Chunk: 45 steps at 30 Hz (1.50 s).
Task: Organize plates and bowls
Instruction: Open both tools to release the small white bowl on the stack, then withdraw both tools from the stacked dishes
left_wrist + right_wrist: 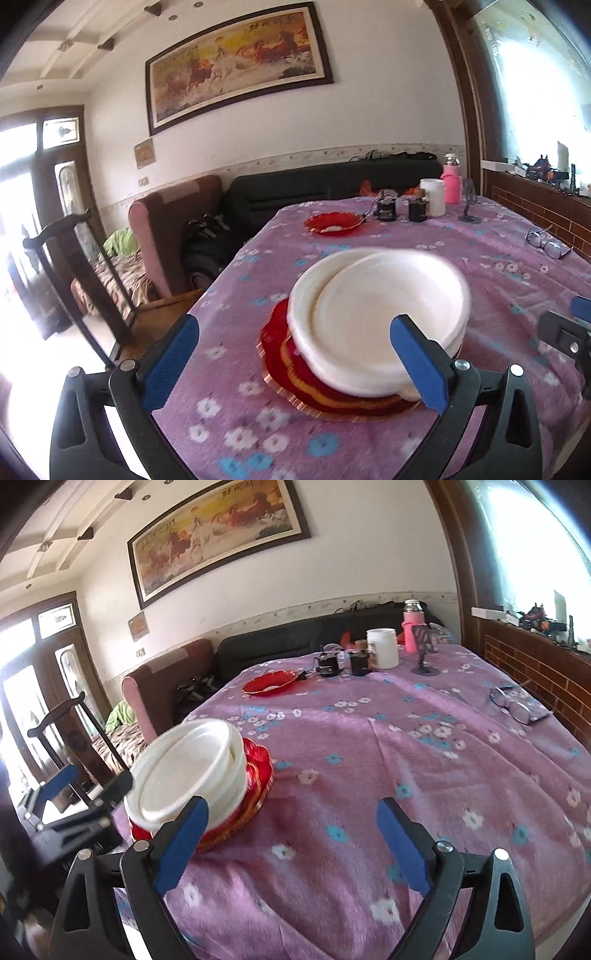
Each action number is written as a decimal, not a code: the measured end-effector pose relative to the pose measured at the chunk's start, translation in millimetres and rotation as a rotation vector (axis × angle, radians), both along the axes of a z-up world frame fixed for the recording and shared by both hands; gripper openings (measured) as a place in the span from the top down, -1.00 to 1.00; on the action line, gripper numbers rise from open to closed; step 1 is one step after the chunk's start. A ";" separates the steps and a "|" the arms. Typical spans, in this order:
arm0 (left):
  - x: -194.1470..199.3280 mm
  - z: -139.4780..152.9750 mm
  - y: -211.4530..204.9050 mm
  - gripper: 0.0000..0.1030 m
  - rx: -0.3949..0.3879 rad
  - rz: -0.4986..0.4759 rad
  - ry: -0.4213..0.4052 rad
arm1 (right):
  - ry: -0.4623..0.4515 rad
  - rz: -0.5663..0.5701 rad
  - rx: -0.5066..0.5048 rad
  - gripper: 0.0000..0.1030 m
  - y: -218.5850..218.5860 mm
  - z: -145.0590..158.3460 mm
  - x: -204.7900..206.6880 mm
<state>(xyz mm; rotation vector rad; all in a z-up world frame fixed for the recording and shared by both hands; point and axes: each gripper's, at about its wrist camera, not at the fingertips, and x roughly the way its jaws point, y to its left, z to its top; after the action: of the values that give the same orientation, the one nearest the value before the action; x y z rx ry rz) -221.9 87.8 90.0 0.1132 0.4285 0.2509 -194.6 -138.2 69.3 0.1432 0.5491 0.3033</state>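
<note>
Both the left gripper (295,365) and the right gripper (291,843) are standing spread wide and holding nothing, while the white bowls (376,317) are sitting stacked on red plates (291,373) near the table's (406,738) edge, and a lone red plate (334,222) is lying farther back.

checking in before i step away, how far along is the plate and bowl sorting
Mostly stacked: white bowls sit nested on red plates near the table edge. Nothing is in hand; the left gripper and right gripper are both open and empty. Left: one red plate sits alone farther back.
</note>
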 end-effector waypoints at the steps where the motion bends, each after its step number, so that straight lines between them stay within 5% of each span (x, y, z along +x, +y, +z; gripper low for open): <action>1: -5.1 -3.4 3.5 -1.00 0.011 0.025 0.006 | -0.009 -0.003 -0.017 -0.95 0.9 -5.5 -6.6; 7: -24.2 -15.3 23.6 -1.00 -0.040 0.076 0.038 | 0.009 0.051 -0.058 -0.95 14.0 -16.8 -17.7; 19: -34.0 -31.9 25.0 -1.00 0.034 0.235 0.042 | -0.066 0.096 -0.187 -0.95 40.7 -18.7 -33.2; 45: -24.1 -48.5 42.1 -1.00 -0.053 0.217 0.144 | -0.048 0.115 -0.193 -0.95 44.0 -23.5 -34.6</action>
<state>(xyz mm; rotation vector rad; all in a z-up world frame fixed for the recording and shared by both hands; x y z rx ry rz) -246.1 129.9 41.5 0.0325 0.5908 0.4465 -229.2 -94.2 45.8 -0.0826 0.5372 0.3624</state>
